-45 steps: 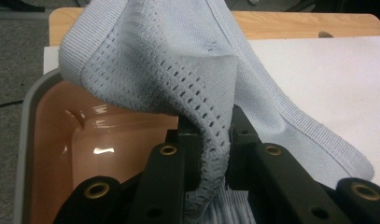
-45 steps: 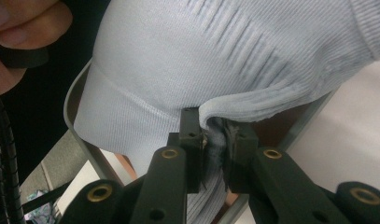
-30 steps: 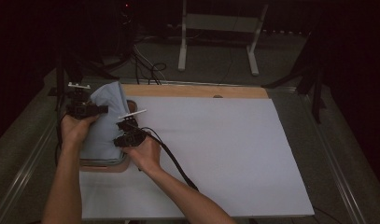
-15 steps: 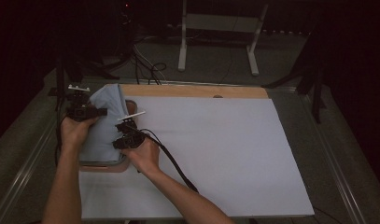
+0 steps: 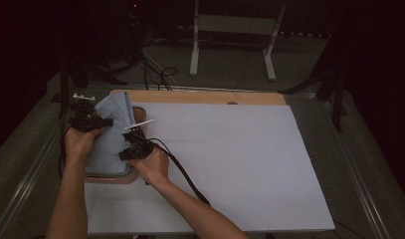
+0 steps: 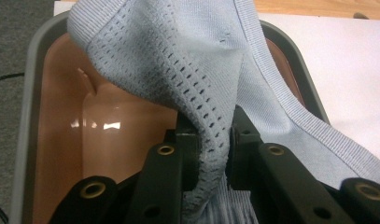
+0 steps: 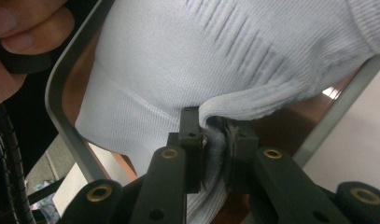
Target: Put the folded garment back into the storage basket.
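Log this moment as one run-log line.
left gripper: shut on light blue knit garment | right gripper: shut on garment | garment: draped over tan tray | tray: table's left edge

1. The light blue knit garment (image 6: 215, 70) hides most of the brown tray (image 6: 57, 154) at the frame's right.
2. A hand (image 7: 15, 42), blurred, is cut off at upper left.
3. The garment's shape in the high view is too small to tell.

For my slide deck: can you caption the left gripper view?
Left gripper pinching a fold of light-blue knit garment above a grey-rimmed tan tray.
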`<action>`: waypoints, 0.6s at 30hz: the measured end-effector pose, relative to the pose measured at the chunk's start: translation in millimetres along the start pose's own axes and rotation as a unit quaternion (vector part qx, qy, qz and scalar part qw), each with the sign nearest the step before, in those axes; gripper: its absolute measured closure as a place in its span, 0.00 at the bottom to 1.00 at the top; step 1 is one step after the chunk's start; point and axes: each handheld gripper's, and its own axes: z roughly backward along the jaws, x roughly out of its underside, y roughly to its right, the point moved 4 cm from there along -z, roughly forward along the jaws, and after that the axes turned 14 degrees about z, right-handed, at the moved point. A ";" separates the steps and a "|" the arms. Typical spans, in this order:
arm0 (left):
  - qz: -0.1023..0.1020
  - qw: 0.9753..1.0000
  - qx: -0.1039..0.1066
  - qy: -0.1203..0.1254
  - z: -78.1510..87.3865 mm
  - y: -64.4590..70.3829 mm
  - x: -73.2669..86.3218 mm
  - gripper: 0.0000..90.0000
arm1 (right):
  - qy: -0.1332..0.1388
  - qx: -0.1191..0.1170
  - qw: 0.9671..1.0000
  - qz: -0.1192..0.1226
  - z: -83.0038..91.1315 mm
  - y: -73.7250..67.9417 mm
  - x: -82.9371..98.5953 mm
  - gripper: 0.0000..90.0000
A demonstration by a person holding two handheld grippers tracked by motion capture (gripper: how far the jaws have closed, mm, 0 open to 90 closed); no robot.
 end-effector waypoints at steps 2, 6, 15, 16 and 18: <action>0.013 1.000 -0.003 0.010 0.9 -1.0 -1.2 0.78 | 0.001 -0.003 1.000 -0.001 -0.3 0.2 -0.1 0.89; 0.024 0.999 -0.013 0.036 4.2 -0.4 -4.6 0.54 | -0.001 -0.006 1.000 -0.003 -0.6 0.2 0.2 0.89; 0.017 0.997 -0.027 0.065 9.8 8.1 -4.7 0.18 | 0.000 -0.008 1.000 0.001 -3.7 -0.1 2.1 0.89; 0.014 0.997 -0.026 0.066 10.3 9.8 -4.0 0.18 | 0.000 -0.008 1.000 0.001 -3.7 -0.1 2.1 0.89; 0.008 0.998 -0.022 0.065 10.9 12.4 -2.6 0.18 | 0.001 -0.008 1.000 0.001 -3.7 -0.1 2.1 0.89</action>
